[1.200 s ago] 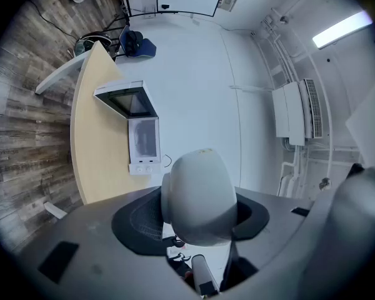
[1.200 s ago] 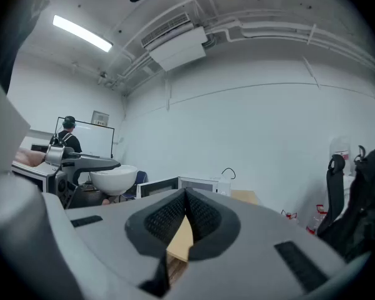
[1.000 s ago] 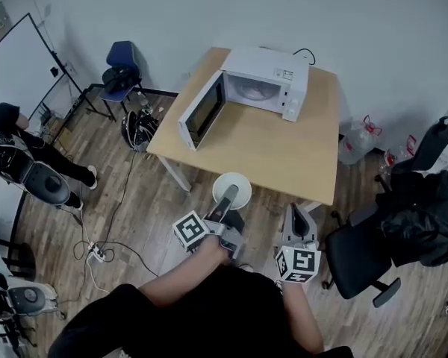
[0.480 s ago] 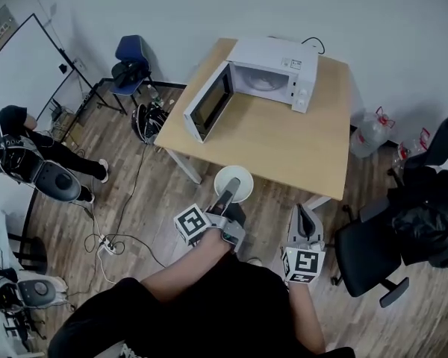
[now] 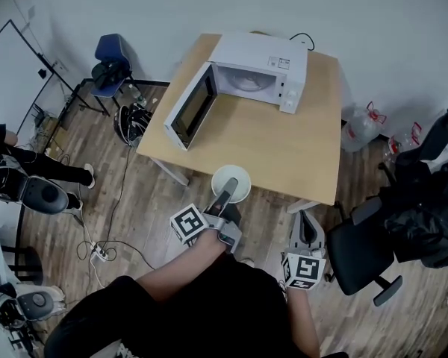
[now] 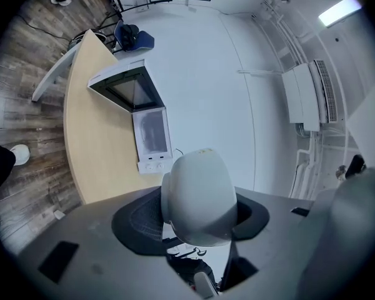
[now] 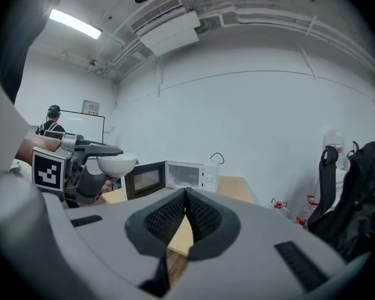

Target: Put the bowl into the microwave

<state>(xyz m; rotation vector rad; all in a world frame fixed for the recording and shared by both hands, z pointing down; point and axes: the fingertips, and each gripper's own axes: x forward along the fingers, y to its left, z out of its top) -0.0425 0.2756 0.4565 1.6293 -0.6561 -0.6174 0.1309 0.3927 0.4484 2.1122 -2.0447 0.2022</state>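
A white bowl (image 5: 232, 182) hangs at the near edge of the wooden table (image 5: 284, 155), with my left gripper (image 5: 228, 190) shut on its rim. In the left gripper view the bowl (image 6: 199, 195) fills the gap between the dark pads (image 6: 136, 216). A white microwave (image 5: 257, 69) stands at the table's far side, its door (image 5: 190, 110) swung open to the left and its cavity empty. My right gripper (image 5: 305, 218) is off the table's near right corner, jaws shut on nothing (image 7: 186, 199). From there I see the bowl (image 7: 117, 164) and the microwave (image 7: 189, 175) beyond.
A black office chair (image 5: 367, 256) with dark bags stands to the right of the table. Water bottles (image 5: 361, 130) sit by the wall. On the left are a blue chair (image 5: 109, 57), a dark bag (image 5: 130, 124), floor cables (image 5: 103, 248) and a person (image 5: 19, 179).
The head view has swung a little. My left gripper still holds the bowl at the table's near edge, and the right gripper stays beside it.
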